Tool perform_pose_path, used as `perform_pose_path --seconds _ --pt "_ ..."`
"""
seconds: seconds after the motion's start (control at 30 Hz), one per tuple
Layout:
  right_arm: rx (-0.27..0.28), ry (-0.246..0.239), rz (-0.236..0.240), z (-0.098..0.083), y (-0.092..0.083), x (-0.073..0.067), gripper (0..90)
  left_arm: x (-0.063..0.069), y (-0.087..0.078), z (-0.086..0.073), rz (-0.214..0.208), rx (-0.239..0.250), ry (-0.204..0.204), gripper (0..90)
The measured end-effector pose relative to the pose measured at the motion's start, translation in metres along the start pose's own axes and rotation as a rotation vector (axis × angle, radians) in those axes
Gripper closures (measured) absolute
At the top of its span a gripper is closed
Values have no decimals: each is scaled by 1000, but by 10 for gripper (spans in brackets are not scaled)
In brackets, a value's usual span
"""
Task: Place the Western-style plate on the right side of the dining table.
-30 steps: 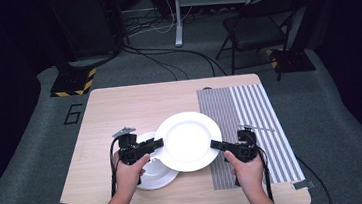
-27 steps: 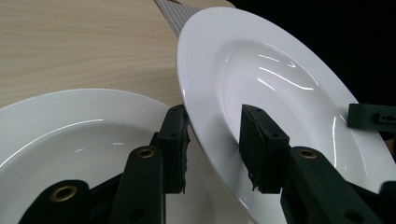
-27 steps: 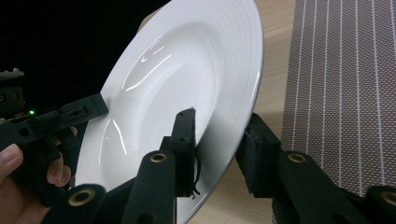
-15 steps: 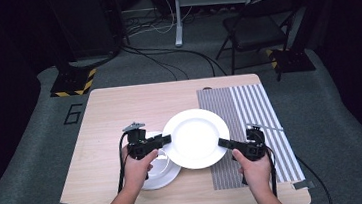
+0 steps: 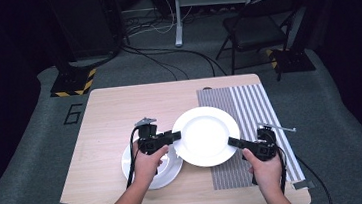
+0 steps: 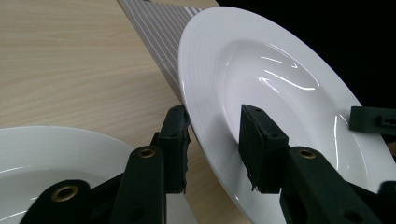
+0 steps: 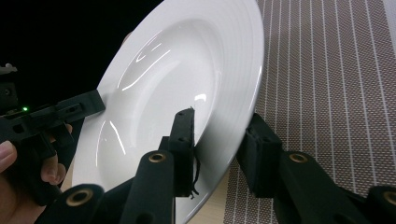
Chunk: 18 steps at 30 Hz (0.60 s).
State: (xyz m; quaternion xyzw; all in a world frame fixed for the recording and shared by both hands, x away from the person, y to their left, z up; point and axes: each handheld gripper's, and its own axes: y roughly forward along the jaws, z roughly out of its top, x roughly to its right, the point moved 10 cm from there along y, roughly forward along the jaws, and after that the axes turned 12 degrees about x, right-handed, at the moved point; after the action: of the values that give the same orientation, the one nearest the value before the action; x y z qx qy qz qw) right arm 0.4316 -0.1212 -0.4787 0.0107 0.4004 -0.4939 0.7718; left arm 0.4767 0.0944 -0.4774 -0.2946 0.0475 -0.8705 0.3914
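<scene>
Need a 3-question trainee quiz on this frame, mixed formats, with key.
1. True or false: both grippers grip the rim of the plate.
2. What lies under the left gripper? A) second plate B) fork C) cup
3. Fill in: the right gripper is over the striped ____.

Key: 1 true. 2 A, the second plate. 3 mat.

A dim lab or recording studio, not a home

A lone wooden desk (image 5: 120, 118) stands on grey carpet (image 5: 37, 146), its corners taped down, with loose cables (image 5: 165, 58), a hazard-striped stand base (image 5: 72, 85), a folding chair (image 5: 257, 29) and dark equipment racks (image 5: 86, 20) behind.
</scene>
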Motion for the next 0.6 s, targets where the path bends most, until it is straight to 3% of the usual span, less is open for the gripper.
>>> perform_pose_path --seconds 0.6 --pt "-3 -20 -45 11 -12 11 669 14 19 2 -6 -19 23 633"
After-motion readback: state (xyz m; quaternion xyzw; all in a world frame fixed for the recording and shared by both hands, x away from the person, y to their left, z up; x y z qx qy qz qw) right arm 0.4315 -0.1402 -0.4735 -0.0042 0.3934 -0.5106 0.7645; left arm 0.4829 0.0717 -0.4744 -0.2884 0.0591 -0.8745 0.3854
